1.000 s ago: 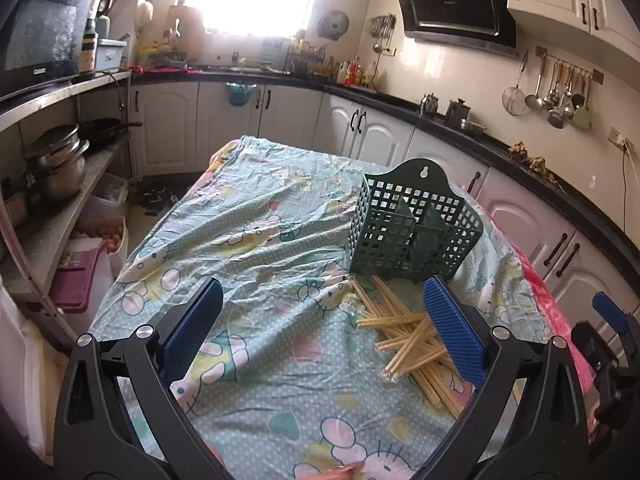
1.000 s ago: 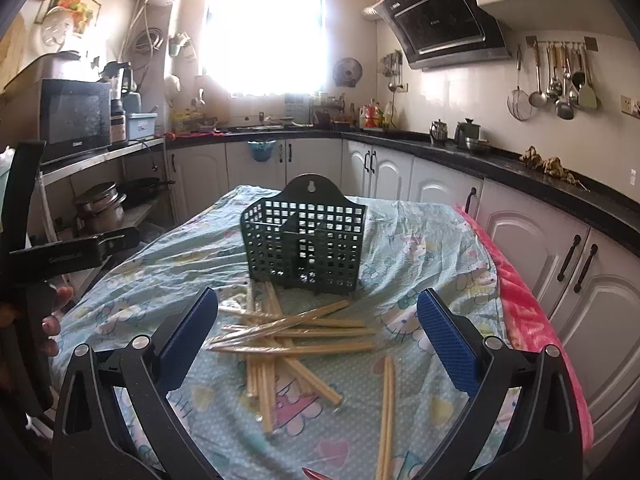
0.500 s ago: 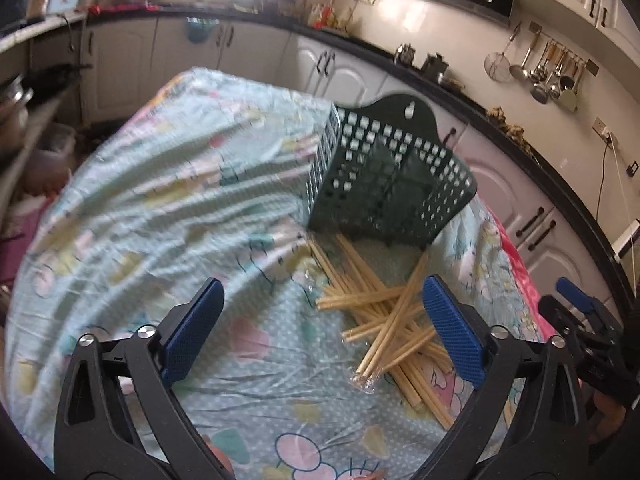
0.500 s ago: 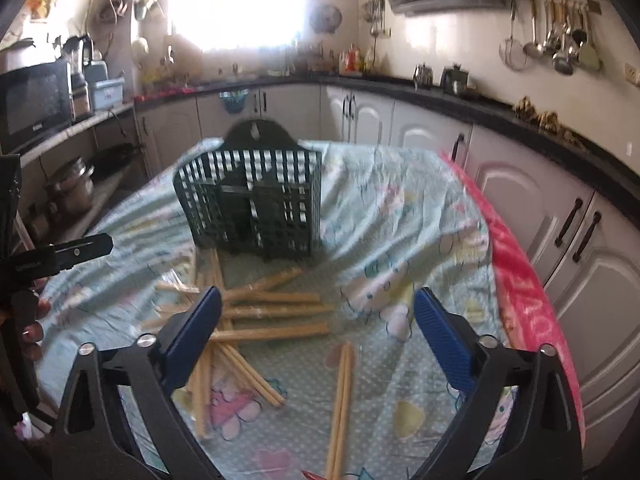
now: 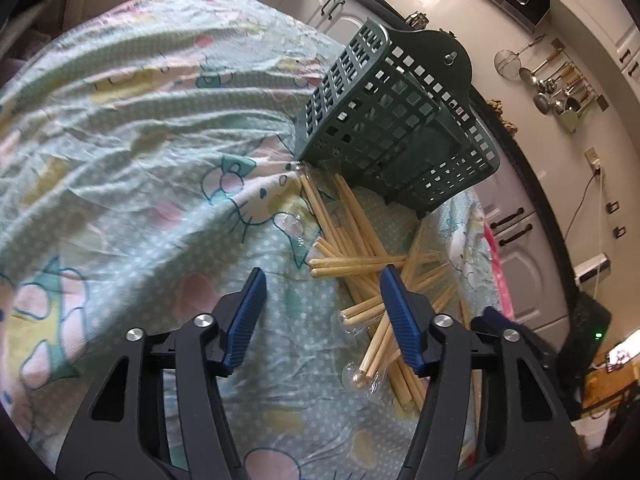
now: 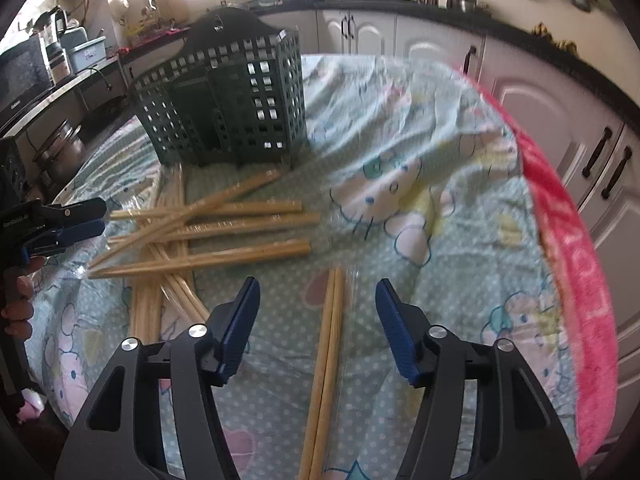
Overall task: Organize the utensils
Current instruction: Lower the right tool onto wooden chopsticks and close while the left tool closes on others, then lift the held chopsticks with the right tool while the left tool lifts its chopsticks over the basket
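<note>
Left gripper: jaws just been closing, half apart, nothing between, above cartoon-print tablecloth. Right gripper: jaws just been closing, unclenched, straddling one wrapped bamboo chopstick pair. Scattered bamboo chopsticks at 10 o'clock; dark green perforated plastic utensil basket at 11.

A home kitchen: white cabinets under a dark countertop, ladles hung on the wall, a microwave.

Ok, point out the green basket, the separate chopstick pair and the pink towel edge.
green basket (image 6: 240,120), right wrist view, front lattice wall.
separate chopstick pair (image 6: 330,336), right wrist view, mid-shaft.
pink towel edge (image 6: 576,264), right wrist view, middle of the strip.
</note>
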Demonstrator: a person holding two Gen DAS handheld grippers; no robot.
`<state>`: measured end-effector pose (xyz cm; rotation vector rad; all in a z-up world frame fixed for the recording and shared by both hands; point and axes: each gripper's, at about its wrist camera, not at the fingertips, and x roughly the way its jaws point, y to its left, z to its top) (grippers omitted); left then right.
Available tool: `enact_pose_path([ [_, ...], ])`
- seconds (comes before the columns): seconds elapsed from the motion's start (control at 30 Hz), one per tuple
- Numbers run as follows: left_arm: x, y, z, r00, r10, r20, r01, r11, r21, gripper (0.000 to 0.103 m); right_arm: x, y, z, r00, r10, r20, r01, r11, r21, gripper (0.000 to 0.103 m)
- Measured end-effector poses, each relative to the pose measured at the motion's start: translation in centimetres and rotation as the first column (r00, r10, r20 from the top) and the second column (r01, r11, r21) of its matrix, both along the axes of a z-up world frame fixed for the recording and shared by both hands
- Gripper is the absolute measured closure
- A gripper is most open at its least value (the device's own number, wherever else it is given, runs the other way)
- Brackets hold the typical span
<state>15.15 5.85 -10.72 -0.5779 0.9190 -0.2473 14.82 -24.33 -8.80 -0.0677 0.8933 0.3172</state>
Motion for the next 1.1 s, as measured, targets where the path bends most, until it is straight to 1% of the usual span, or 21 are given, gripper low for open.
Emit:
enact_pose_path([
  [0.07, 0.3, 0.0, -0.4, 1.000, -0.005, -0.004, 0.005, 0.999, -0.034, 0.057, 0.4, 0.0, -0.4, 0.999, 0.009, -0.031, -0.009, 1.000, 0.009, 0.050],
  [0.1, 0.4, 0.0, -0.5, 1.000, -0.006, -0.004, 0.006, 0.999, -0.053, 0.059, 0.6, -0.1, -0.5, 0.999, 0.010, -0.045, -0.010, 1.000, 0.014, 0.053],
  [0.13, 0.7, 0.0, -0.7, 1.000, -0.008, -0.009, 0.007, 0.997, -0.076, 0.062, 0.8, -0.2, -0.8, 0.998, 0.009, -0.061, -0.008, 1.000, 0.023, 0.053],
  [0.2, 0.9, 0.1, -1.0, 1.000, -0.003, -0.015, 0.001, 0.995, -0.097, 0.066, 1.3, -0.5, -1.1, 0.996, 0.008, -0.091, -0.004, 0.999, 0.042, 0.057],
  [0.23, 1.0, 0.1, -1.1, 1.000, -0.003, -0.012, 0.001, 0.994, -0.111, 0.073, 1.5, -0.5, -1.2, 0.995, 0.008, -0.100, -0.003, 0.999, 0.046, 0.057],
  [0.27, 1.1, 0.1, -1.2, 1.000, -0.001, -0.016, 0.000, 0.993, -0.114, 0.078, 1.6, -0.5, -1.2, 0.994, 0.011, -0.106, -0.006, 0.999, 0.050, 0.059],
  [0.3, 1.2, 0.1, -1.2, 1.000, -0.002, -0.017, 0.000, 0.994, -0.114, 0.080, 1.8, -0.5, -1.2, 0.994, 0.013, -0.111, -0.007, 0.999, 0.049, 0.063],
  [0.33, 1.3, 0.1, -1.2, 1.000, -0.002, -0.019, 0.000, 0.994, -0.110, 0.084, 2.0, -0.7, -1.3, 0.993, 0.012, -0.116, -0.007, 0.999, 0.047, 0.065],
  [0.4, 1.4, 0.1, -1.2, 1.000, 0.000, -0.014, -0.002, 0.994, -0.113, 0.089, 2.3, -0.8, -1.2, 0.993, 0.007, -0.122, -0.001, 0.999, 0.048, 0.076],
  [0.43, 1.4, 0.1, -1.2, 1.000, -0.002, -0.010, 0.001, 0.993, -0.115, 0.092, 2.5, -1.1, -1.2, 0.992, 0.001, -0.125, 0.005, 0.999, 0.048, 0.079],
  [0.47, 1.4, 0.1, -1.0, 1.000, -0.004, 0.001, 0.004, 0.993, -0.115, 0.092, 2.6, -1.1, -1.2, 0.992, -0.001, -0.125, 0.007, 0.999, 0.046, 0.086],
  [0.5, 1.4, 0.1, -0.8, 1.000, -0.007, 0.007, 0.008, 0.994, -0.109, 0.093, 2.7, -1.4, -1.1, 0.992, -0.003, -0.127, 0.009, 0.999, 0.046, 0.090],
  [0.6, 1.2, 0.1, -0.2, 0.999, -0.019, 0.031, 0.021, 0.995, -0.098, 0.094, 2.8, -1.7, -0.9, 0.991, -0.003, -0.132, 0.011, 0.998, 0.061, 0.093],
  [0.7, 1.1, 0.2, 0.6, 0.998, -0.026, 0.056, 0.032, 0.995, -0.096, 0.095, 2.6, -1.7, -0.3, 0.993, 0.005, -0.116, 0.003, 0.998, 0.070, 0.096],
  [0.83, 0.9, 0.1, 2.5, 0.994, -0.040, 0.103, 0.047, 0.997, -0.064, 0.096, 2.2, -1.5, 1.3, 0.996, 0.025, -0.083, -0.017, 0.995, 0.097, 0.097],
  [0.9, 0.9, 0.1, 3.5, 0.991, -0.044, 0.123, 0.048, 0.998, -0.034, 0.097, 2.0, -1.3, 2.3, 0.997, 0.036, -0.061, -0.029, 0.994, 0.104, 0.097],
  [1.03, 1.1, 0.4, 5.9, 0.984, -0.041, 0.173, 0.041, 0.999, 0.004, 0.098, 1.7, -0.7, 5.0, 0.998, 0.061, -0.004, -0.060, 0.991, 0.117, 0.097],
  [1.1, 1.2, 0.5, 6.9, 0.980, -0.046, 0.195, 0.045, 0.999, 0.011, 0.098, 1.6, -0.4, 6.6, 0.997, 0.074, 0.028, -0.077, 0.990, 0.121, 0.097],
])
